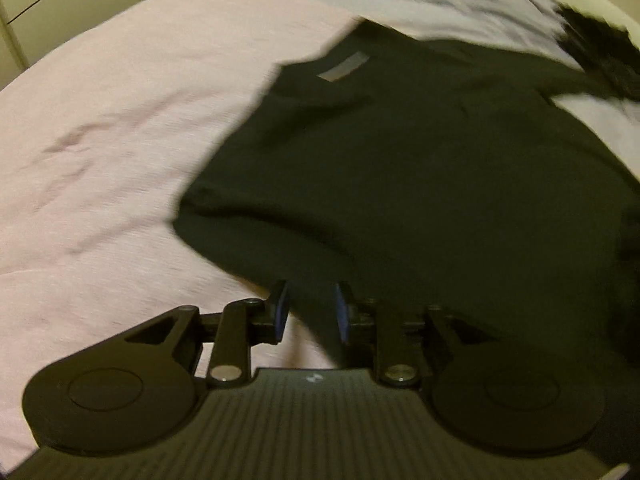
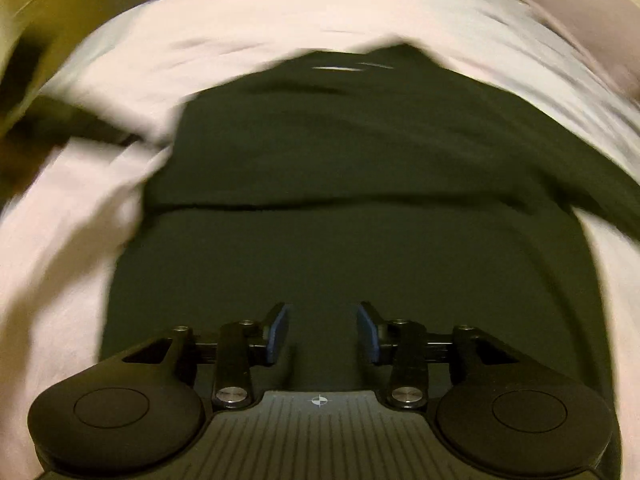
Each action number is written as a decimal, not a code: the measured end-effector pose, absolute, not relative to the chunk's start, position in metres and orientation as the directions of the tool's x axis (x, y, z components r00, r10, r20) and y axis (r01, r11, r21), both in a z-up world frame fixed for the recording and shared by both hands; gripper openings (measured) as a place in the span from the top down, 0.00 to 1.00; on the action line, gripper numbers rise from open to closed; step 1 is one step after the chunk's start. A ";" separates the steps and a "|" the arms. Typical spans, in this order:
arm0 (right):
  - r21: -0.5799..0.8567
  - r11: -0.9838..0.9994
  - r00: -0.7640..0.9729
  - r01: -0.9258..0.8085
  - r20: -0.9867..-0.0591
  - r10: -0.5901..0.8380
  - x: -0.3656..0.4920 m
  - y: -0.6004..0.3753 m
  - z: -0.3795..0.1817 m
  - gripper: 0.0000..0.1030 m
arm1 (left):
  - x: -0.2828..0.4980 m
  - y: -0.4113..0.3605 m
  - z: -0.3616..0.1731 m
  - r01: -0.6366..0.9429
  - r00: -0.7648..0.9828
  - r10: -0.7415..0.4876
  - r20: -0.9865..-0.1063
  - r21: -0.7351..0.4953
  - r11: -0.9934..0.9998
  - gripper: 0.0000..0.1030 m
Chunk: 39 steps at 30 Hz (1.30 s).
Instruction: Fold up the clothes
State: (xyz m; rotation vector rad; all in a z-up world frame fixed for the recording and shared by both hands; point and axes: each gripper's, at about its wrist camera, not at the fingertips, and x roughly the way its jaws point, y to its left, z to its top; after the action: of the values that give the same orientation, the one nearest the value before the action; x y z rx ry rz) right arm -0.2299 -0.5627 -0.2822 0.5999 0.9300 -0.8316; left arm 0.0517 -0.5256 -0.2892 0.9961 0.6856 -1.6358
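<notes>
Left wrist view: your left gripper (image 1: pixel 310 308) has a narrow gap with nothing in it, over the near edge of the black garment (image 1: pixel 400 168), centre-right on the pink bedsheet (image 1: pixel 100 128).

Right wrist view: your right gripper (image 2: pixel 322 332) stands wider, empty, above the garment (image 2: pixel 340 240). Blurred framing means you could pinch sheet with cloth and pull the fold askew.

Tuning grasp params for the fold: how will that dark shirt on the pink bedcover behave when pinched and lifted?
Probably floppy: the dark shirt lies flat with a soft fold line across it, so it should drape from any pinch. Likely light, thin fabric. On the pink bedcover it may drag and bunch rather than slide cleanly.
</notes>
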 end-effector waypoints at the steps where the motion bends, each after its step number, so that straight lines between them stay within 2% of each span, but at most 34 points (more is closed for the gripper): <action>1: 0.104 0.488 0.317 0.866 -0.870 -0.377 -0.253 -0.570 -0.276 0.55 | 0.040 -0.523 -0.292 0.952 -0.100 -0.470 -0.877 0.053 -0.300 0.80; 5: 0.132 0.284 0.259 0.950 -0.840 -0.477 -0.347 -0.604 -0.258 0.51 | -0.002 -0.519 -0.286 0.943 -0.097 -0.460 -0.883 0.066 -0.327 0.79; 11: 0.290 -0.007 0.232 0.957 -0.781 -0.580 -0.493 -0.684 -0.265 0.51 | -0.068 -0.534 -0.271 0.939 -0.034 -0.449 -0.893 0.125 -0.320 0.75; 15: 0.450 -0.194 0.234 0.872 -0.729 -0.643 -0.591 -0.744 -0.283 0.51 | -0.118 -0.547 -0.269 0.948 0.003 -0.405 -0.914 0.131 -0.290 0.75; 20: 0.580 -0.323 0.226 0.747 -0.679 -0.698 -0.678 -0.792 -0.310 0.51 | -0.184 -0.568 -0.280 0.943 0.003 -0.317 -0.948 0.108 -0.315 0.73; 25: 0.671 -0.435 0.256 0.601 -0.677 -0.690 -0.727 -0.809 -0.343 0.51 | -0.238 -0.592 -0.282 0.922 -0.017 -0.291 -0.956 0.098 -0.374 0.72; 30: 0.745 -0.455 0.296 0.487 -0.631 -0.717 -0.747 -0.804 -0.354 0.51 | -0.262 -0.615 -0.277 0.911 -0.017 -0.304 -0.952 0.110 -0.397 0.71; 31: 0.747 -0.454 0.295 0.486 -0.629 -0.719 -0.748 -0.803 -0.352 0.55 | -0.262 -0.616 -0.275 0.912 -0.017 -0.310 -0.951 0.112 -0.395 0.71; 32: 0.744 -0.446 0.292 0.498 -0.628 -0.722 -0.748 -0.802 -0.347 0.63 | -0.261 -0.616 -0.273 0.913 -0.017 -0.315 -0.949 0.114 -0.392 0.71; 33: 0.733 -0.429 0.284 0.528 -0.628 -0.724 -0.746 -0.802 -0.339 0.84 | -0.260 -0.615 -0.270 0.914 -0.016 -0.321 -0.947 0.116 -0.389 0.71; 34: 0.717 -0.412 0.274 0.563 -0.632 -0.725 -0.742 -0.802 -0.330 0.89 | -0.258 -0.613 -0.267 0.915 -0.016 -0.330 -0.944 0.119 -0.384 0.71; 39: 0.556 -0.244 0.231 0.795 -0.648 -0.725 -0.686 -0.816 -0.267 0.91 | -0.239 -0.596 -0.255 0.937 -0.009 -0.368 -0.930 0.121 -0.328 0.71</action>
State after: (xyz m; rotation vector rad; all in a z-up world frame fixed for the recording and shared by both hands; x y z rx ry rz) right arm -0.6860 -0.8161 -0.2669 1.1264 0.0817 -1.4269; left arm -0.2390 -0.5964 -0.2553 1.1894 0.6973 -1.5677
